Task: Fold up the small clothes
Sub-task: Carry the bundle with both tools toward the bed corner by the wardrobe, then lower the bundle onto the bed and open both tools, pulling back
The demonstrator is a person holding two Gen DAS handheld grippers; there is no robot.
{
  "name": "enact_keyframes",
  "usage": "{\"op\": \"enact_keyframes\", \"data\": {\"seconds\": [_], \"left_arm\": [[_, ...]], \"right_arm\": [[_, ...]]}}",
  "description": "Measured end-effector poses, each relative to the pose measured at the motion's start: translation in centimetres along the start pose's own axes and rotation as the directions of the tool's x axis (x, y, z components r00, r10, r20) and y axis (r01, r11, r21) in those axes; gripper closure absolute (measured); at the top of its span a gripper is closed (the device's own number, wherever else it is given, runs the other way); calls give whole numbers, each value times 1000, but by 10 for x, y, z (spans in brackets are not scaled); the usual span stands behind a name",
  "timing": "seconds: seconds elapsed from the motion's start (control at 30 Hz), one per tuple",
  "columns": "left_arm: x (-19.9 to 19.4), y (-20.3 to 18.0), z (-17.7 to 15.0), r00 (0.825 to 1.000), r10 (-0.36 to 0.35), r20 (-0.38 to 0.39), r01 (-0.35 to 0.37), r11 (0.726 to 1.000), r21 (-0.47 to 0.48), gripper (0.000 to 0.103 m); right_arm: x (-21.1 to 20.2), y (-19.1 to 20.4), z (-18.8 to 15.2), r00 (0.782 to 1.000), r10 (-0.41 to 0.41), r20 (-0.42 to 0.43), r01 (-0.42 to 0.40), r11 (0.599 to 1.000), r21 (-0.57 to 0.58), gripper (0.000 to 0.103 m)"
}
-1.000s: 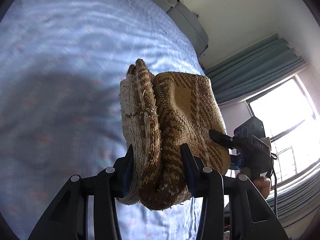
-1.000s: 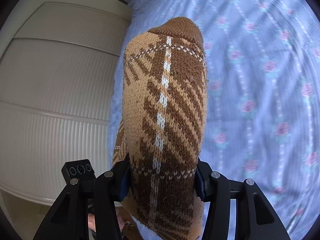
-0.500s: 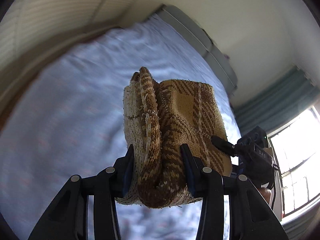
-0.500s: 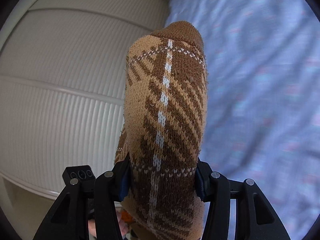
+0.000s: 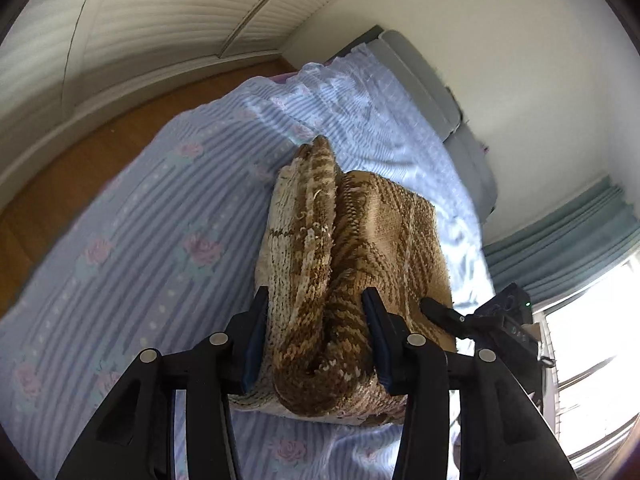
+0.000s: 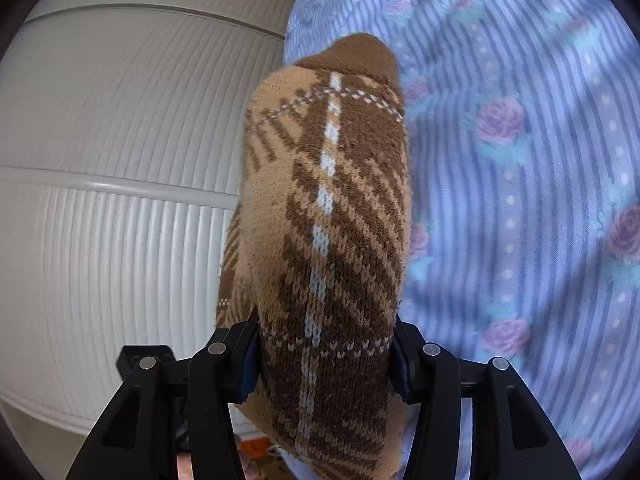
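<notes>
A brown checked knitted sock (image 5: 352, 248) is bunched and doubled over in the left wrist view, held above the bed. My left gripper (image 5: 314, 296) has its pads against both sides of the bundle, and its jaws are opening slightly with the sock between them. At the bundle's right side a finger (image 5: 440, 312) of the right gripper grips the same knit. In the right wrist view the sock (image 6: 332, 184) stands up with its dark toe end on top. My right gripper (image 6: 325, 320) is shut on its lower part.
The bed's blue striped sheet with pink roses (image 5: 160, 220) lies below, also the sheet (image 6: 520, 200) at right. A wooden floor (image 5: 100, 152) and white slatted wardrobe doors (image 6: 100, 200) border the bed. Grey headboard cushions (image 5: 420, 80), teal curtains (image 5: 560, 248) and a bright window (image 5: 592, 360) stand beyond.
Both grippers have carried the sock sideways across the bed toward its edge and somewhat lower. The floor and wardrobe doors have come into view. The grip on the sock looks the same.
</notes>
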State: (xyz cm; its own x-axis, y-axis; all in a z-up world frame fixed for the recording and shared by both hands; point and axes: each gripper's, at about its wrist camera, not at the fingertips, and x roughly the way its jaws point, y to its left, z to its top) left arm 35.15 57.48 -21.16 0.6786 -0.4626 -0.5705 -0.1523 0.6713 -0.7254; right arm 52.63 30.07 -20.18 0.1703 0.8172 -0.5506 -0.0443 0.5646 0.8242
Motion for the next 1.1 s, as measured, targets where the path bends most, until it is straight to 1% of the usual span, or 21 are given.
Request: {"op": "enact_keyframes", "data": {"seconds": [0.07, 0.1, 0.17, 0.2, 0.23, 0.3, 0.33, 0.43, 0.5, 0.53, 0.57, 0.63, 0.67, 0.7, 0.73, 0.77, 0.83, 0.93, 0.97, 1.03, 1.1], "left_arm": [[2, 0, -3, 1000, 0, 7, 0, 1000, -6, 55], [10, 3, 2, 1000, 2, 9, -2, 1000, -9, 53], [6, 1, 1, 1000, 16, 14, -16, 1000, -6, 47], [1, -3, 0, 999, 36, 21, -36, 999, -1, 42], [-2, -6, 0, 999, 47, 27, -47, 999, 6, 41], [-11, -18, 0, 997, 59, 44, -60, 998, 33, 42], [-15, -23, -1, 996, 72, 60, -75, 996, 52, 41], [-36, -44, -8, 984, 134, 118, -150, 979, 135, 39], [-48, -61, -14, 973, 154, 171, -185, 966, 181, 37], [-53, -71, -19, 969, 149, 198, -190, 960, 204, 35], [-56, -82, -26, 966, 131, 221, -182, 955, 234, 33], [-55, -97, -35, 967, 97, 237, -163, 946, 281, 33], [-53, -102, -38, 968, 71, 240, -143, 943, 299, 32], [-47, -105, -41, 972, 35, 233, -109, 944, 313, 32], [-42, -105, -42, 974, 23, 226, -95, 945, 314, 32], [-37, -103, -43, 976, 28, 218, -95, 947, 306, 32], [-25, -94, -42, 979, 51, 196, -105, 955, 276, 32], [-15, -82, -43, 978, 80, 191, -128, 959, 254, 32], [-14, -78, -44, 978, 86, 191, -134, 959, 251, 32], [-12, -71, -46, 978, 79, 192, -125, 962, 243, 32], [-7, -66, -48, 979, 83, 189, -127, 963, 237, 32]], "right_arm": [[1, 1, 2, 1000, -4, -7, 4, 1000, -23, 48], [2, 2, 2, 1000, -9, -8, 9, 1000, -22, 47], [-1, 1, 0, 999, -33, -4, 33, 999, -27, 43], [3, 6, 0, 999, -46, 2, 46, 998, -32, 40], [6, 8, -4, 998, -58, 8, 58, 998, -37, 35], [0, 11, -15, 996, -85, 21, 86, 995, -48, 32], [-5, 10, -14, 994, -104, 28, 106, 993, -60, 32], [-26, 25, -15, 982, -169, 82, 180, 972, -151, 32], [-38, 35, -15, 974, -193, 123, 216, 951, -220, 32], [-46, 42, -16, 970, -199, 140, 231, 937, -264, 32], [-50, 51, -16, 968, -200, 154, 240, 918, -317, 32], [-56, 67, -18, 965, -192, 179, 251, 876, -411, 32], [-55, 79, -19, 961, -192, 201, 267, 838, -476, 32], [-52, 83, -18, 956, -195, 217, 282, 810, -514, 32], [-46, 90, -16, 948, -208, 242, 311, 772, -554, 32], [-40, 98, -16, 936, -227, 269, 347, 730, -589, 32], [-34, 106, -15, 928, -238, 286, 369, 686, -627, 32], [-18, 114, -13, 928, -242, 284, 373, 628, -683, 32], [-11, 115, -15, 928, -250, 277, 373, 602, -706, 32], [-1, 111, -19, 924, -284, 257, 377, 557, -740, 32], [9, 108, -23, 900, -341, 272, 418, 495, -761, 31]]}}
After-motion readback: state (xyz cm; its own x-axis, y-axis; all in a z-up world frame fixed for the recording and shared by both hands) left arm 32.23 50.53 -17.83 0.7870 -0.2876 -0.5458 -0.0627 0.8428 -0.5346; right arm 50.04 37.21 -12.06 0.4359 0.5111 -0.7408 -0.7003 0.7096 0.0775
